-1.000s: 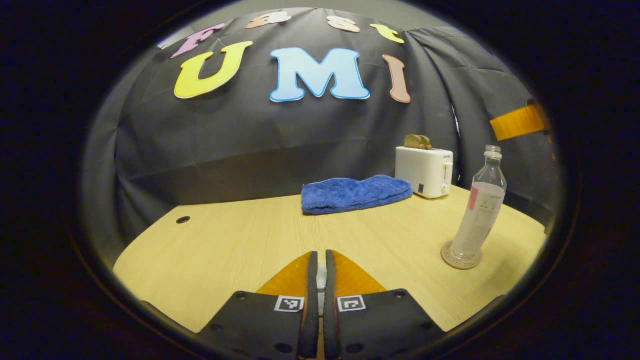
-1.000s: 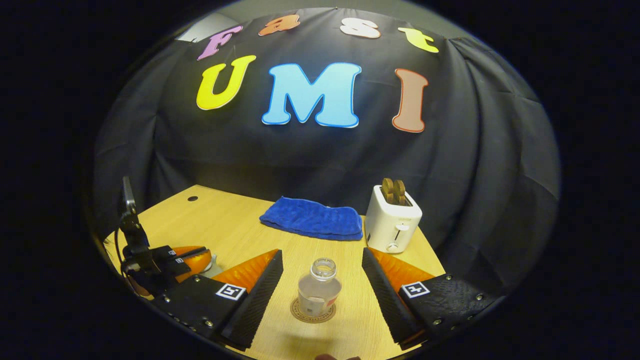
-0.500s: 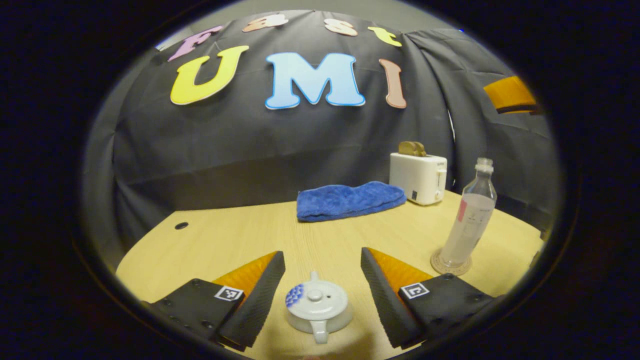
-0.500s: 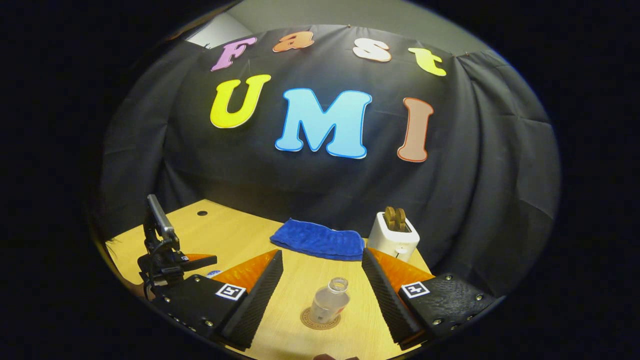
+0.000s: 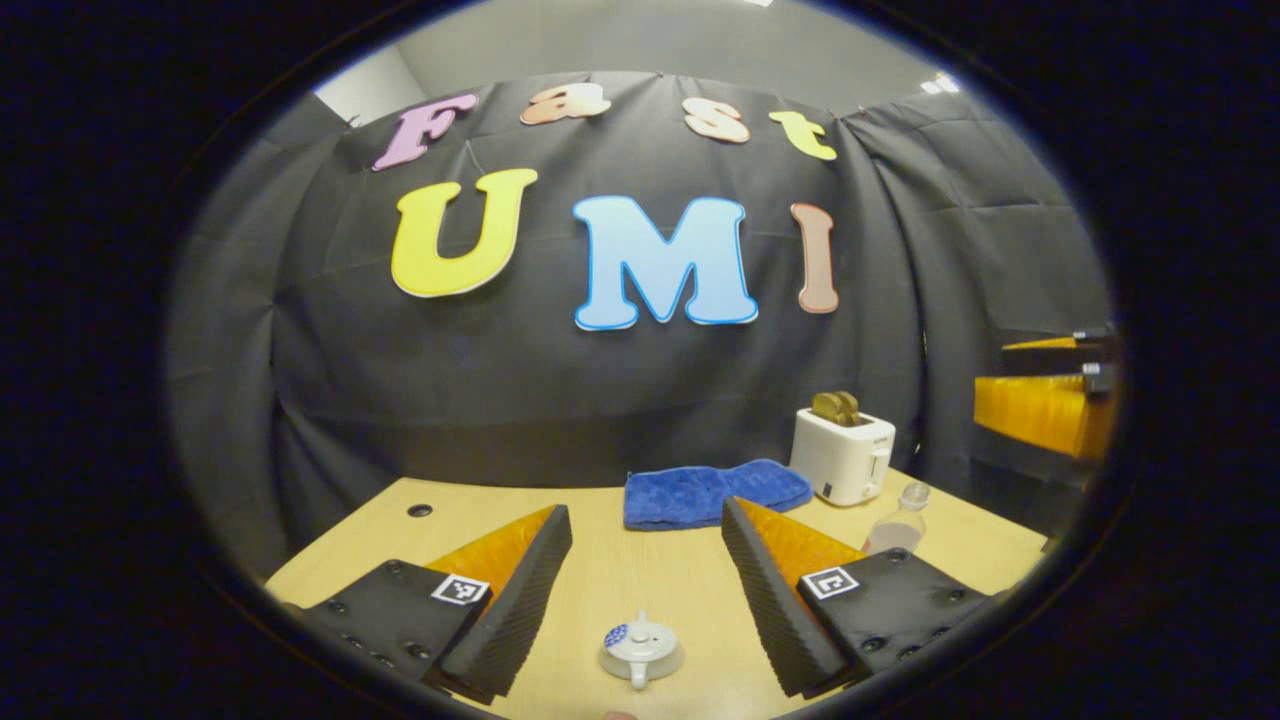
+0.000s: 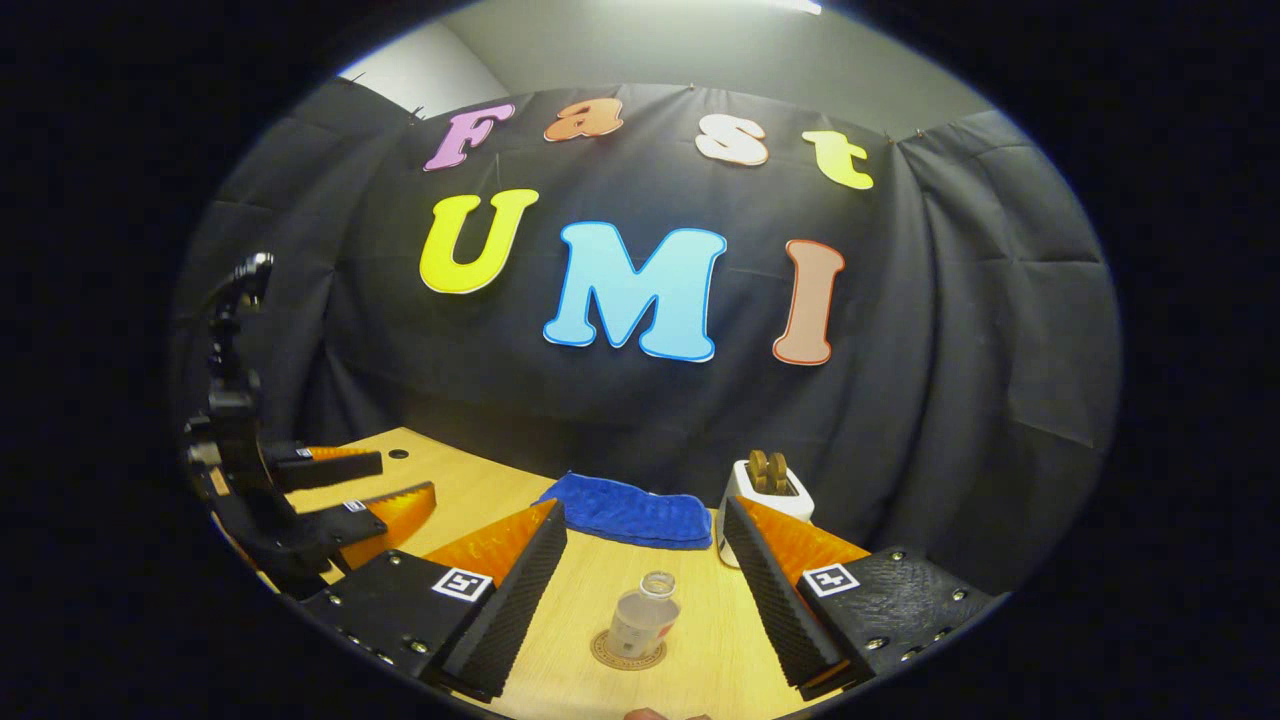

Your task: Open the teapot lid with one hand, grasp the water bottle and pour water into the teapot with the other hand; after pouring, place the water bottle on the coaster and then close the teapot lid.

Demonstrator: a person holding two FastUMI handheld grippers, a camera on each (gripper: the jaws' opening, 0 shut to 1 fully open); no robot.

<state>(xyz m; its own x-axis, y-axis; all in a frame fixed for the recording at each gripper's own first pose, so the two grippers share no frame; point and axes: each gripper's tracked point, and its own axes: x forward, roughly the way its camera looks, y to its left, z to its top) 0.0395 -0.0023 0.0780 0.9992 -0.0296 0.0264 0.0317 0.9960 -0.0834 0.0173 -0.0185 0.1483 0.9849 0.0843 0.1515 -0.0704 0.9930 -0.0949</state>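
Matt wood-grain worktop (image 5: 640,570); glossy glazed teapot (image 5: 641,649); clear plastic water bottle (image 6: 643,616); fluffy blue cloth (image 5: 712,493); smooth white toaster (image 5: 843,456).

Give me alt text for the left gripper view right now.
The left claw hangs open above a small white teapot with its lid on, standing on a wooden table. Behind lie a blue towel, a white toaster and a water bottle.

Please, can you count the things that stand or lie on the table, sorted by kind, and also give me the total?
Teapot, lid on: 1
Water bottle, no cap: 1
Coaster under the bottle: 1
Blue cloth: 1
Toaster with bread in its slots: 1
Total: 5
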